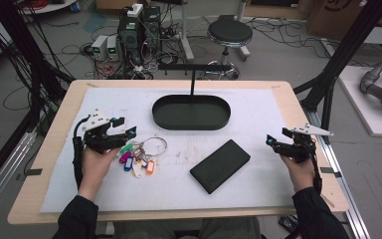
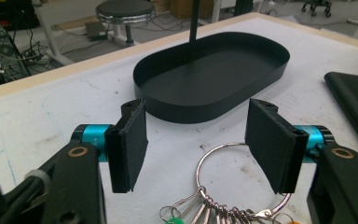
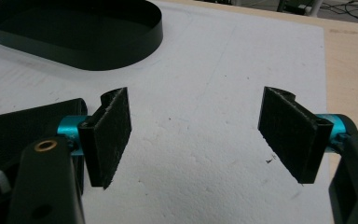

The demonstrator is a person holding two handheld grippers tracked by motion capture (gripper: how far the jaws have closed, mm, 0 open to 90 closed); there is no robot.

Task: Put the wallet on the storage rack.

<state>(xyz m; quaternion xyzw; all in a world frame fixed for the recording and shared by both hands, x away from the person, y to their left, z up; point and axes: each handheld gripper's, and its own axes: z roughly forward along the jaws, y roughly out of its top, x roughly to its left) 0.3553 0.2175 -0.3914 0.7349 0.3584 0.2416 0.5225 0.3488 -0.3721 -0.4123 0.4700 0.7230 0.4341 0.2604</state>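
Left gripper view: left tool point(image 2: 196, 142) stands with jaws apart, nothing pinched, the big steel ring of the key bunch point(image 2: 233, 184) lying flat on the table point(image 2: 42, 121) between and just below the pads point(image 2: 130, 144). Pads not touching the ring. Bunch sits just on the near side of the black oval tray point(image 2: 214, 74), apart from it; high view puts the bunch point(image 1: 140, 155) near the tray's left end, toward the person, coloured tags fanned out from the ring.

Right tool point(image 3: 196, 135) also wide open, empty, over bare white table cover, well right of the tray point(image 3: 74, 28). Black flat case point(image 1: 220, 166) lies near the tray, toward the person, between the two tools.

Handling guess: bunch is light but loose and floppy — tags and small rings will dangle and swing, thin wire ring is hard, slick and low on the table. Best hold probably where the small rings and tags gather on the big ring, thicker bite, less slip; pinching bare wire alone risks it sliding out.
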